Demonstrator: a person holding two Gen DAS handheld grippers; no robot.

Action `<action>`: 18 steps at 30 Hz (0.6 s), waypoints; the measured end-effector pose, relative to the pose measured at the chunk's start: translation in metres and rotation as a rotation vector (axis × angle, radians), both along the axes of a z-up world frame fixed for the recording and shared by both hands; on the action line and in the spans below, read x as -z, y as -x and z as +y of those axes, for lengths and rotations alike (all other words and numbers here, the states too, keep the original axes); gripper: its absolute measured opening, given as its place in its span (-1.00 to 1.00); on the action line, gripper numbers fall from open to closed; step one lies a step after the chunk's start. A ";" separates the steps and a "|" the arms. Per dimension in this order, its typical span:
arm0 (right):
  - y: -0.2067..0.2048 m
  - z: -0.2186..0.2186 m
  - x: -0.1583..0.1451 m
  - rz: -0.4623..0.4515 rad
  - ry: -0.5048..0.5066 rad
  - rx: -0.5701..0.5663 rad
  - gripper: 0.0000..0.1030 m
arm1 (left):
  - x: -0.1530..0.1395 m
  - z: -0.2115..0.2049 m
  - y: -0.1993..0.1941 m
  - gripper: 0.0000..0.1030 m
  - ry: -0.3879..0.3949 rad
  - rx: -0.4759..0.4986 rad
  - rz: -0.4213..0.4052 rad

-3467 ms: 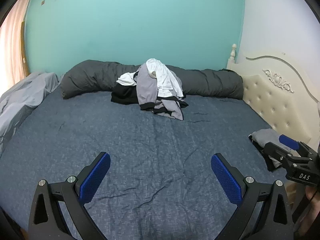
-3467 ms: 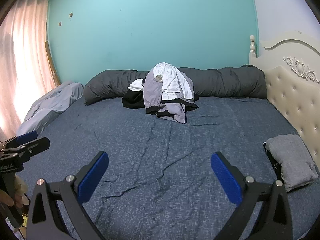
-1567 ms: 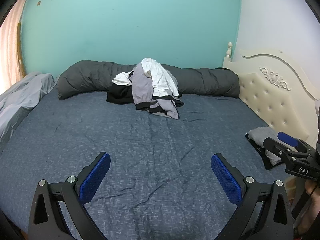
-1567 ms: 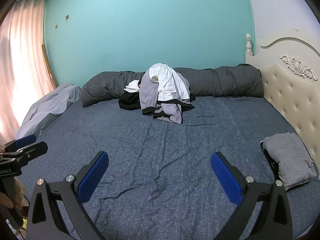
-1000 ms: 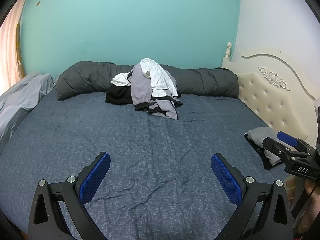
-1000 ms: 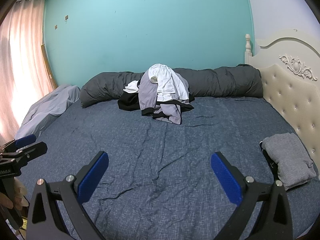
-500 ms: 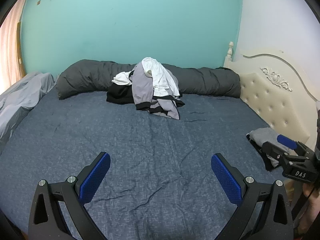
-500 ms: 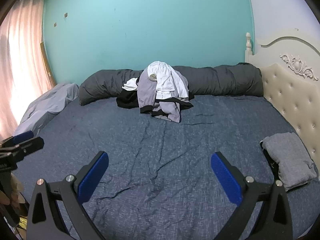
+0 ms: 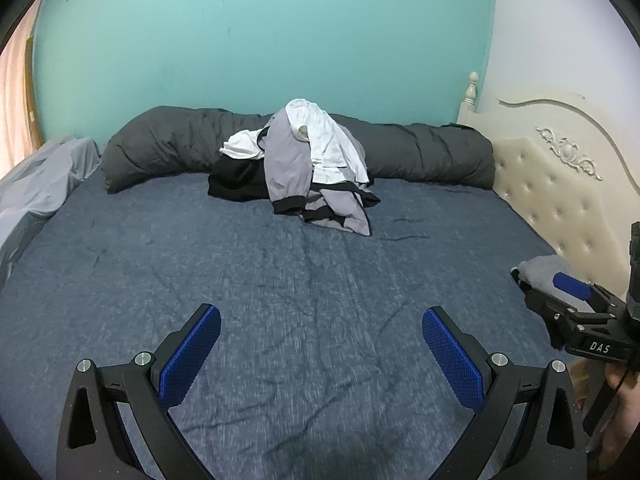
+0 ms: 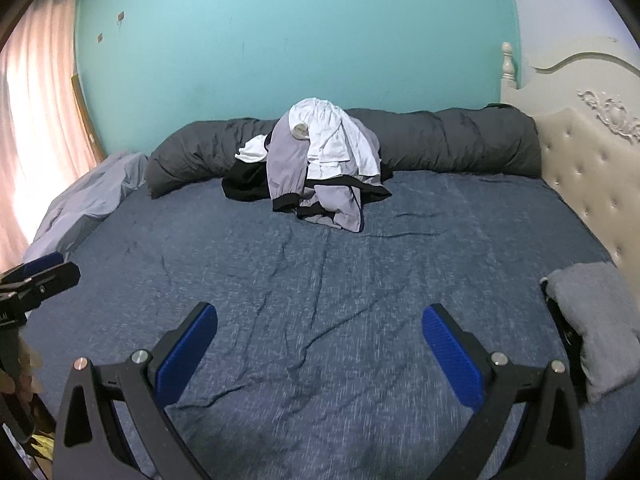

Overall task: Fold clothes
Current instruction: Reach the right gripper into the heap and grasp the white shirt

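Both my tools empty, spread wide: left gripper point(image 9: 321, 346), right gripper point(image 10: 320, 346) low in frame. Clothes pile point(image 9: 304, 166) upper centre, well apart; bare bed point(image 9: 200, 264) between, likely my folding space.

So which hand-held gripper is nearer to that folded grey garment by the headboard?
Right. The right hand-held gripper hovers open just left of the folded grey garment; the left hand-held gripper, also open, is farther left, beyond the right one.

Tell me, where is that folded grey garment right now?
The folded grey garment lies at the bed's right edge, beside the cream headboard, far from the clothes pile that leans on the dark rolled duvet.
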State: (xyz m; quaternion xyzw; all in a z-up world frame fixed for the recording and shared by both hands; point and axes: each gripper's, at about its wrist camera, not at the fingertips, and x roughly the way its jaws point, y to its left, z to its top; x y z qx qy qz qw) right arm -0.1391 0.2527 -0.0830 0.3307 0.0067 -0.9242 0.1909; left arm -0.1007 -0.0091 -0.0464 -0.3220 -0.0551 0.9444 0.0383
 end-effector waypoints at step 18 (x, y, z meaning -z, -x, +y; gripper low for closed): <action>0.237 -0.068 0.080 -0.022 -0.036 -0.097 0.99 | 0.078 -0.073 0.207 0.99 -0.122 -0.108 -0.069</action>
